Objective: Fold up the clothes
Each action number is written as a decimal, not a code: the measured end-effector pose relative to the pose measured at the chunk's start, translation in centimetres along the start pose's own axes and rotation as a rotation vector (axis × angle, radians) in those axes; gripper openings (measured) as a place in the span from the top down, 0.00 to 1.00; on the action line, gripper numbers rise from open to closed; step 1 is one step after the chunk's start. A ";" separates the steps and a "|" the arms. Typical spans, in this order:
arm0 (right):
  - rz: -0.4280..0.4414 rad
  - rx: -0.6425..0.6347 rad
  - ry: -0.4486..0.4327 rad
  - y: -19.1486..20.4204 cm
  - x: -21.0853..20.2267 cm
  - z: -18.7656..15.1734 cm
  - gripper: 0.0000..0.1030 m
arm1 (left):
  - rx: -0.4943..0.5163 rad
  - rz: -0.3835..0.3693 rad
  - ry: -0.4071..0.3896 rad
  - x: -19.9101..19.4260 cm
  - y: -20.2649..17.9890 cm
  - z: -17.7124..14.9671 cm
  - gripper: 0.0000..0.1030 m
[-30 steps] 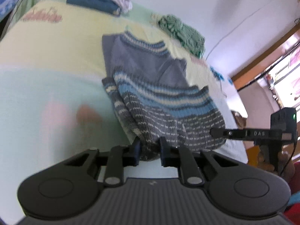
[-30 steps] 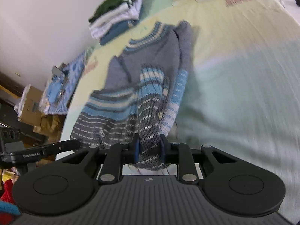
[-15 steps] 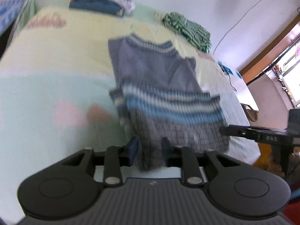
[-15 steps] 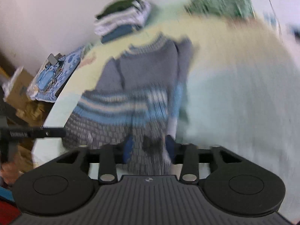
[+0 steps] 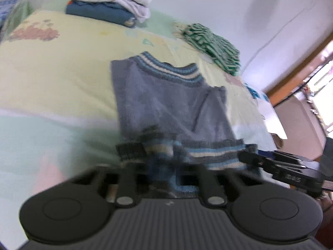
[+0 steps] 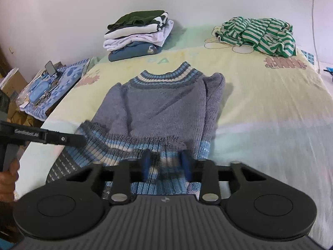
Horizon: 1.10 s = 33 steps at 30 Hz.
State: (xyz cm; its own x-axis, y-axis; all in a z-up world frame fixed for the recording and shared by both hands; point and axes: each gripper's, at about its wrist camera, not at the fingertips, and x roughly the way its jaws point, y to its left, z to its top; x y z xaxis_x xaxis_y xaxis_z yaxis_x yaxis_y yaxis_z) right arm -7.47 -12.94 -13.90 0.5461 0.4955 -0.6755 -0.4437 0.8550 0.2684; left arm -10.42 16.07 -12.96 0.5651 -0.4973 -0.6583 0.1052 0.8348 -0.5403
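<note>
A grey knitted sweater (image 6: 162, 104) with a blue and cream striped collar lies flat on the bed sheet (image 6: 270, 104). Its sleeves are folded inward. In the right wrist view my right gripper (image 6: 165, 164) has the striped hem bunched between its blue pads, and its jaws are closing on the knit. The left gripper (image 6: 80, 140) reaches in from the left at the hem's other corner. In the blurred left wrist view my left gripper (image 5: 162, 158) is shut on the striped hem (image 5: 208, 154). The right gripper (image 5: 245, 156) shows there at the right. The hem is raised off the bed.
A stack of folded clothes (image 6: 137, 33) sits at the bed's far side by the wall. A crumpled green striped garment (image 6: 258, 33) lies at the far right. A blue patterned cloth with small items (image 6: 45, 85) lies beside the bed's left edge. A hand (image 6: 8, 179) holds the left gripper.
Both grippers have moved toward the collar with the hem, so less of the striped lower part shows. Their jaws stood wider half a second ago and have narrowed again. The right view has rolled level.
</note>
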 end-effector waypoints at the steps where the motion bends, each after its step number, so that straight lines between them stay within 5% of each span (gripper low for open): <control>1: 0.004 -0.001 0.001 0.0 -0.1 0.0 0.82 | 0.008 -0.044 -0.006 -0.3 -0.2 0.0 0.99; 3: 0.023 0.002 -0.004 0.0 -0.3 0.1 0.85 | 0.056 -0.076 -0.023 -0.8 -1.0 0.0 0.99; 9: -0.005 -0.021 -0.003 0.2 0.4 0.1 0.84 | 0.069 0.095 -0.032 -0.6 0.8 -0.6 0.94; 13: -0.025 -0.003 -0.012 -0.1 1.0 0.1 0.83 | 0.028 0.098 -0.042 -1.1 1.6 -1.7 0.94; 20: -0.045 0.032 0.009 -0.7 2.0 0.2 0.78 | 0.053 0.138 -0.048 -1.4 1.6 -1.4 0.76; 25: -0.066 0.038 0.018 -1.0 1.7 0.9 0.77 | 0.136 0.187 -0.079 -2.6 0.5 -0.6 0.84; 28: -0.088 0.041 0.044 -1.4 2.5 1.0 0.77 | 0.202 0.231 -0.036 -0.7 0.0 -0.7 0.72; 33: -0.098 0.085 0.014 -2.9 2.7 3.3 0.66 | 0.247 0.225 -0.027 0.0 0.4 1.9 0.73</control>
State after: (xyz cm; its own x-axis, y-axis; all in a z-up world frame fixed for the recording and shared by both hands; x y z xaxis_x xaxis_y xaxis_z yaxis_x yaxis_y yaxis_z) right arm -2.37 -13.55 -14.16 0.5733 0.4072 -0.7110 -0.3264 0.9094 0.2576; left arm -8.81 16.83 -12.18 0.6181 -0.2900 -0.7307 0.1682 0.9567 -0.2374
